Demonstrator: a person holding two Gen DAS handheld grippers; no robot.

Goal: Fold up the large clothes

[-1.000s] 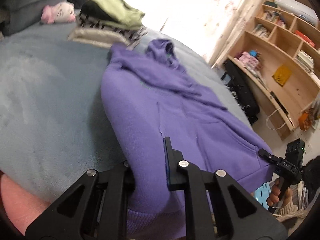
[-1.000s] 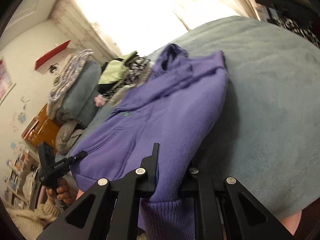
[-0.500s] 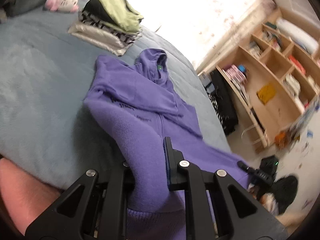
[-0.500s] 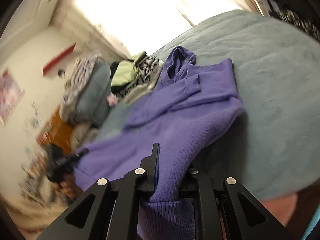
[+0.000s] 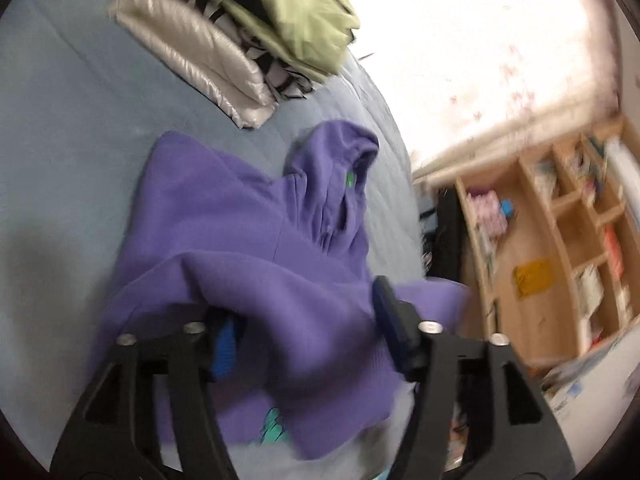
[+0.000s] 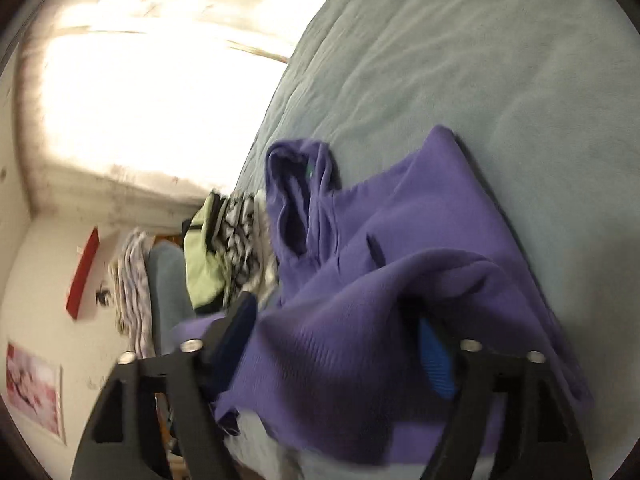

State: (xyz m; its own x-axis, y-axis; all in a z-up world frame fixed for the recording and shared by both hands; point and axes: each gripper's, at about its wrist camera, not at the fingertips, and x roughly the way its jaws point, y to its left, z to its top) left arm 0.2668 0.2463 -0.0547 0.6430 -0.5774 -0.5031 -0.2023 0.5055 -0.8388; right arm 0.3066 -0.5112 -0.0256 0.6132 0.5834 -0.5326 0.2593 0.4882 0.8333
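Note:
A purple hoodie [image 5: 240, 232] lies on the grey-blue bed [image 5: 60, 152], its lower half doubled up over the chest, hood toward the window. My left gripper [image 5: 308, 344] is open, its jaws wide apart over the folded hem, with cloth bunched between them. In the right wrist view the hoodie [image 6: 400, 240] lies the same way. My right gripper [image 6: 340, 340] is open too, jaws spread either side of the hem fold. Both views are blurred by motion.
A stack of folded clothes [image 5: 248, 28], silver, striped and green, sits on the bed beyond the hood; it also shows in the right wrist view [image 6: 228, 248]. A wooden shelf unit [image 5: 560, 248] stands to the right of the bed. Bright curtains [image 6: 140, 80] hang behind.
Both grippers carried the hoodie's hem up toward the hood, folding the body in half, then opened and let go of the cloth.

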